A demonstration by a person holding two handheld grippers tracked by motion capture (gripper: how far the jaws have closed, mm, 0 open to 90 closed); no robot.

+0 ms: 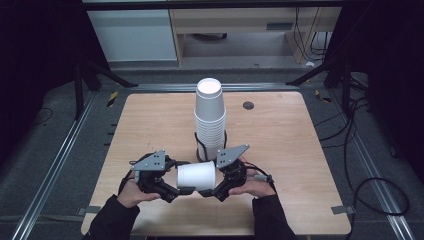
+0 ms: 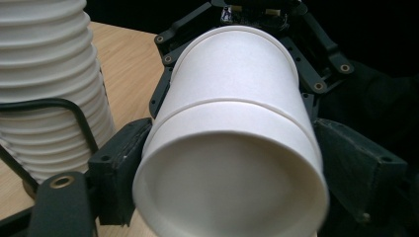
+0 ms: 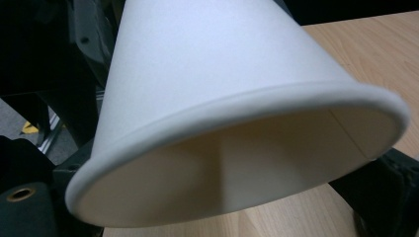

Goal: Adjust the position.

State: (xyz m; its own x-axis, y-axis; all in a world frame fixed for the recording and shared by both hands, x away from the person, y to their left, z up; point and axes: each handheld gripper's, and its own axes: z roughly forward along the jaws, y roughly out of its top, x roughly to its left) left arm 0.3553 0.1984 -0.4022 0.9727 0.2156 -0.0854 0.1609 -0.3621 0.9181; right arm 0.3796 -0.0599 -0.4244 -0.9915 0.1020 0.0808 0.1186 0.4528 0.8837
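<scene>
Wooden desk (image 1: 280, 145), dark surround. White paper cup (image 1: 196, 177) lying sideways above desk front, pinched between left hand-held gripper (image 1: 176, 190) and right hand-held gripper (image 1: 212, 190). Cup stack (image 1: 210, 117) upright just behind.

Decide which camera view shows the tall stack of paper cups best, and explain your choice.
The high view: the stack of cups shows whole, upside down in its black wire holder behind the held cup. The left gripper view catches part of its ribbed side. In the right gripper view I cannot make it out.
</scene>
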